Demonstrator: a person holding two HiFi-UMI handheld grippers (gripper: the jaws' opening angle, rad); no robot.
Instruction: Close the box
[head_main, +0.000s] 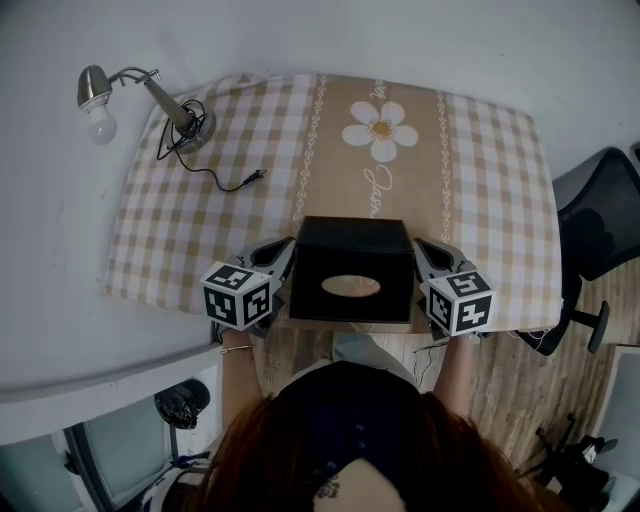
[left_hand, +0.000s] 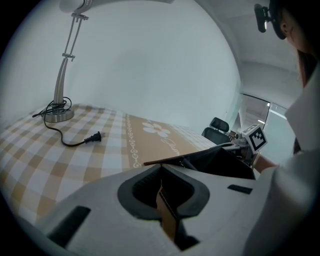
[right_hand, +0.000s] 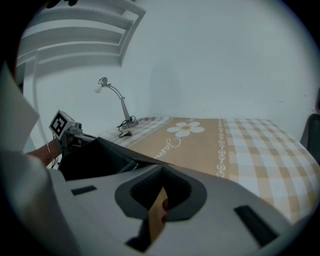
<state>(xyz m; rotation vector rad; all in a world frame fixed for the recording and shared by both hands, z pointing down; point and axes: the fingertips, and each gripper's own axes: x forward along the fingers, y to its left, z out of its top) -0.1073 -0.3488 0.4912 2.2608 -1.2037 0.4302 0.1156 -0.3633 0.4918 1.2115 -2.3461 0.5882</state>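
Nearest, left tongs (head_main: 282, 257) and right tongs (head_main: 426, 256) each pinch a side flap (left_hand: 167, 216) of the box (head_main: 352, 262), at the desk's (head_main: 480, 170) near edge; card judged light, bendy, crease-prone; best gripped near the fold; lamp (head_main: 150, 95) beyond.

Found the box (head_main: 352, 262) at the table's (head_main: 490, 190) near edge, midway along.
Found the left gripper (head_main: 283, 256) against its left side, the right gripper (head_main: 425, 252) against its right; lamp (head_main: 165, 105) at the far left corner, plug (head_main: 255, 177) just before it, chair (head_main: 600, 220) beyond the right edge.
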